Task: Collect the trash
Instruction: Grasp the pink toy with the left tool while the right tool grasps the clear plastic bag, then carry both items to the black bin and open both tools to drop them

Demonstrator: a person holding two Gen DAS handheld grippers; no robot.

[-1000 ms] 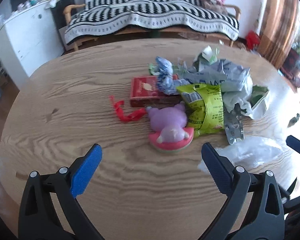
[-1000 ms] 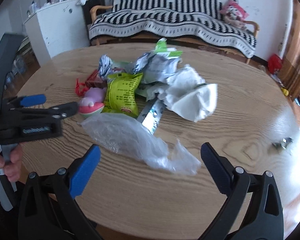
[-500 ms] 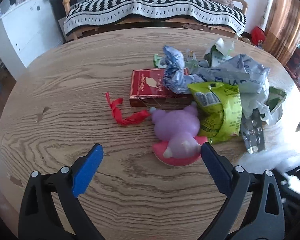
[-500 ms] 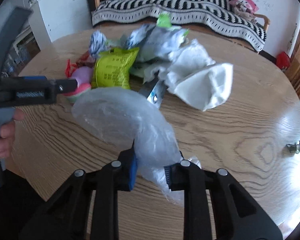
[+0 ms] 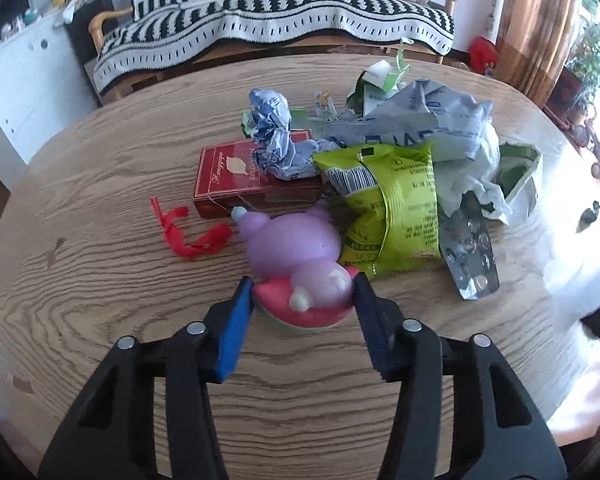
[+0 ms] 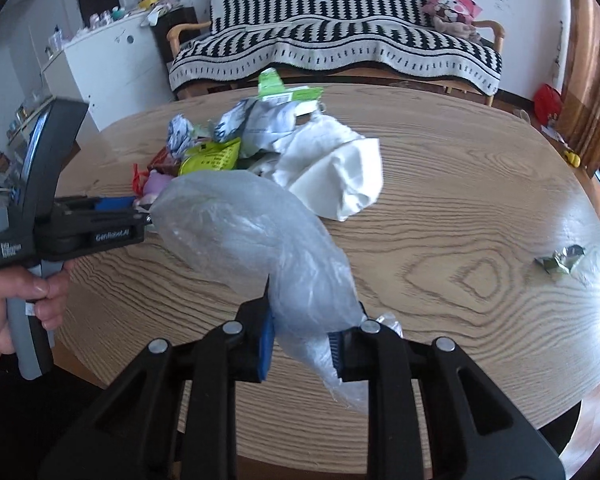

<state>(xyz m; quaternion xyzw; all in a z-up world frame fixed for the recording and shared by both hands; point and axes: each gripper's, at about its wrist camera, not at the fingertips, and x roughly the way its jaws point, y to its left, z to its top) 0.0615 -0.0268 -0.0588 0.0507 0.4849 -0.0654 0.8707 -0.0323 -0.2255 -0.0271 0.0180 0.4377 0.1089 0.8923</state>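
Wooden table (image 6: 440,184), clear plastic bag (image 6: 256,240) clamped.

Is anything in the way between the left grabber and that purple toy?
No, nothing is in the way. The left gripper already has the purple toy: one of its fingers presses on each side of the toy's pink base. The green snack bag and red box lie beyond the toy, not in between.

Left gripper (image 5: 303,298) low over table, fingers pointing toward 12 o'clock, jaws closed against something pink-and-purple; right gripper (image 6: 300,340) raised, jaws pinched tight; bare hand (image 6: 16,300) at 9 o'clock squeezes left handle.
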